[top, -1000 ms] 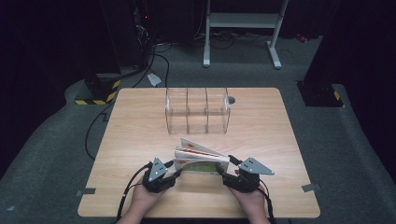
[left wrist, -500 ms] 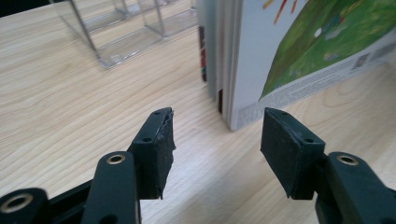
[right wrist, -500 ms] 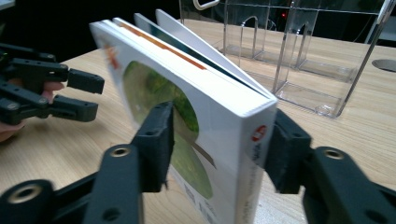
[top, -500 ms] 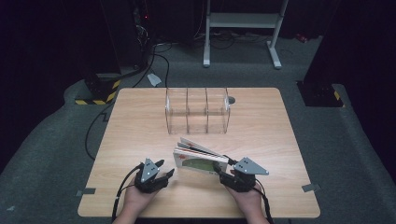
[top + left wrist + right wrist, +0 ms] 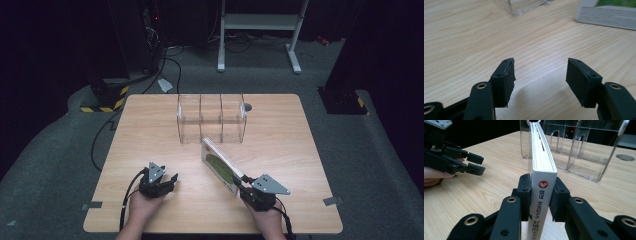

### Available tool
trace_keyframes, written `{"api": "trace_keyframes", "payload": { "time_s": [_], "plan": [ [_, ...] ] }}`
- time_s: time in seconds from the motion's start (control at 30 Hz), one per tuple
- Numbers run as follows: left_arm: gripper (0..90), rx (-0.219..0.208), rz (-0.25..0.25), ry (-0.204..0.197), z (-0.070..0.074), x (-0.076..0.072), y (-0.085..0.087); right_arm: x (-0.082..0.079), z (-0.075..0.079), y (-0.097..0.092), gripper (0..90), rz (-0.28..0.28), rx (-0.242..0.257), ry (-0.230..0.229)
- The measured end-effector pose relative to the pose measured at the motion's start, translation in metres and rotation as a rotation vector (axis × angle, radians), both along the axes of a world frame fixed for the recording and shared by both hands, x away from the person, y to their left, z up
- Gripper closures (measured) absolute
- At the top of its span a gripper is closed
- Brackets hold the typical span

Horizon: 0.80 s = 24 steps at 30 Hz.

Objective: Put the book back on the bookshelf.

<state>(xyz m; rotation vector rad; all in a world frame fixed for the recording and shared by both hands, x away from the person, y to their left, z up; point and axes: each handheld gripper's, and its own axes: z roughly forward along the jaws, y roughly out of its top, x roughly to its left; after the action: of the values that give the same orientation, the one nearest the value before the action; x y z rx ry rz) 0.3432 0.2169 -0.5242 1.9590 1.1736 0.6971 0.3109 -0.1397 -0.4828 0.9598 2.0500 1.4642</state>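
My right gripper is shut on the spine of a white book with a green cover. The book stands on edge and points away toward the clear divided organizer. At the front left of the table my left gripper rests open, nothing between its jaws. In the left gripper view, a corner of the book lies at the upper right. The right gripper view shows the left gripper off to its left, apart from the book.
The wooden table has a small round hole behind the organizer. Cables trail off the left edge onto grey carpet. A white stand and dark equipment stand beyond the table's far side.
The left gripper let go of the book and drew back left. The right gripper turned the book from lying across to standing on edge, pointing at the organizer.
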Motion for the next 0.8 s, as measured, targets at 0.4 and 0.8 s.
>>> {"api": "trace_keyframes", "payload": {
  "time_s": [0.4,0.8],
  "plan": [
    [33.6,0.006,0.076,0.087,-0.003,0.014,0.004,-0.008,0.002,-0.020,73.5,-0.096,-0.017,-0.001],
    [31.2,-0.027,0.081,0.118,-0.004,0.017,0.008,-0.009,0.003,-0.034,71.7,-0.179,-0.032,-0.010]
  ]
}}
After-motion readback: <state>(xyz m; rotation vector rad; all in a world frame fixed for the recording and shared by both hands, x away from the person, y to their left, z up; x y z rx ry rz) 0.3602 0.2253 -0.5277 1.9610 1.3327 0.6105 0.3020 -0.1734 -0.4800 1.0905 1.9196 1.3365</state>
